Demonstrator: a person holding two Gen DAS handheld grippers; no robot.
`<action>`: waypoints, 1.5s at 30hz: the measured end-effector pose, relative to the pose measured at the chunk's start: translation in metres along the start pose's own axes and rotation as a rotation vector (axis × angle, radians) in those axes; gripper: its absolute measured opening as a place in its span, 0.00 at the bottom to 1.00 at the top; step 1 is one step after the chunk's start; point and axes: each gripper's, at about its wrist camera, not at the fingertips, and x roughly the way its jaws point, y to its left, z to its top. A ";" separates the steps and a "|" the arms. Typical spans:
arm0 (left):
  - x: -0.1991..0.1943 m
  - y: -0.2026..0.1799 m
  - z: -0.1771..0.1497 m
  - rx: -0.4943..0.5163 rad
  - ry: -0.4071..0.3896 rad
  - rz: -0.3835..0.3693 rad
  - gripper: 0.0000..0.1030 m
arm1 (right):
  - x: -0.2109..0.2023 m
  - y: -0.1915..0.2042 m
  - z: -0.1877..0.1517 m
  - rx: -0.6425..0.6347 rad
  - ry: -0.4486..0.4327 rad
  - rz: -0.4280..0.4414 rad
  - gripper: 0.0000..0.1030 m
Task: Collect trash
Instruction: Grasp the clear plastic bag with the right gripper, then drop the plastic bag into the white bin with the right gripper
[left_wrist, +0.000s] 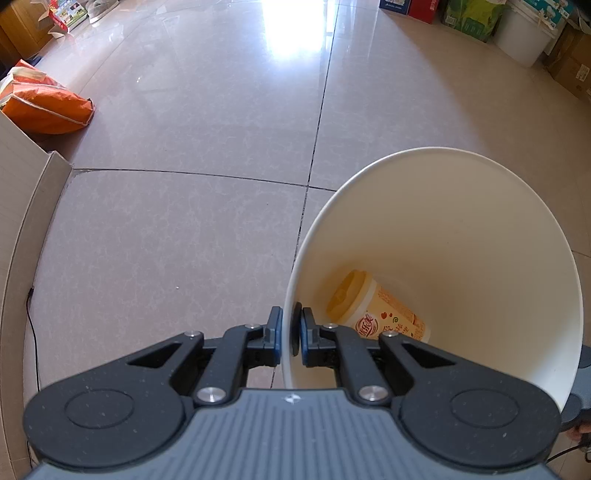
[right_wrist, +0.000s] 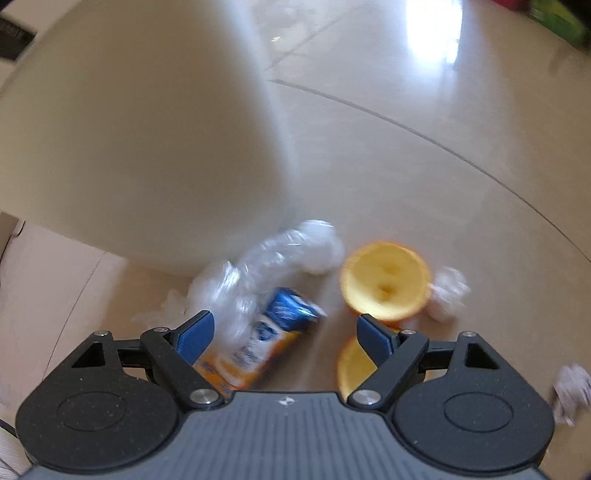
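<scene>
R gripper (right_wrist: 284, 332) jaws wide over carton (right_wrist: 255, 350): light, crushable, take mid-body; L gripper (left_wrist: 290, 332) clamps bin (left_wrist: 443, 221) rim.

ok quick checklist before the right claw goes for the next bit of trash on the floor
1. Left claw clamped on the white bin's rim: ok.
2. Bin has room: ok, only a yellow cup lies inside.
3. Right claw open wide enough: ok, nothing between the pads.
4. Target under it: cannot tell; the blue and orange carton sits nearest the left finger, but the view is blurred.
5. Neighbours clear of the grasp: not ok, crumpled clear plastic overlaps the carton, and an orange cup lies close.
</scene>
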 end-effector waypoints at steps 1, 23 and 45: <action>0.000 0.000 0.000 -0.001 -0.001 -0.001 0.07 | 0.005 0.004 0.003 -0.007 0.010 0.005 0.85; 0.001 0.007 -0.004 -0.017 -0.006 -0.014 0.08 | 0.007 0.024 0.022 -0.026 -0.060 0.076 0.12; 0.002 0.000 -0.005 0.022 0.004 0.008 0.08 | -0.229 0.069 0.102 -0.195 -0.277 0.133 0.12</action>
